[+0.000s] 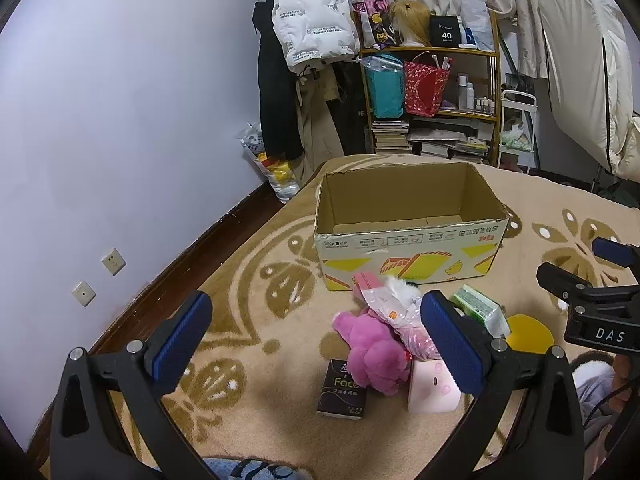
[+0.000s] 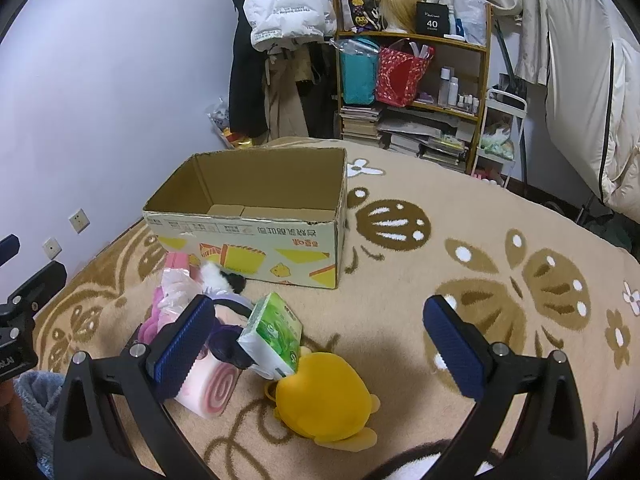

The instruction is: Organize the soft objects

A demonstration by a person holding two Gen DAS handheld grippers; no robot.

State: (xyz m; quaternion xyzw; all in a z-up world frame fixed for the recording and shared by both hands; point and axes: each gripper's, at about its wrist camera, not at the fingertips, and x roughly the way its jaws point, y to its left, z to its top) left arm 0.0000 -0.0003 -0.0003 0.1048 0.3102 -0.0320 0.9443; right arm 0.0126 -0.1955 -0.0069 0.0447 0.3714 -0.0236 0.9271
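Observation:
An open cardboard box stands on the beige patterned blanket, and I see nothing inside it. In front of it lies a pile: a magenta plush toy, a pink swirl-roll cushion, a green tissue pack, a yellow plush, a crinkly plastic bag, a black-and-white furry toy and a dark tissue pack. My left gripper hovers open, close above the pile's left side. My right gripper is open over the yellow plush and green pack.
A purple wall with sockets runs along the left. Beyond the box stand a wooden shelf with bags, bottles and books, hanging coats and a white cart. The blanket spreads bare to the right of the box.

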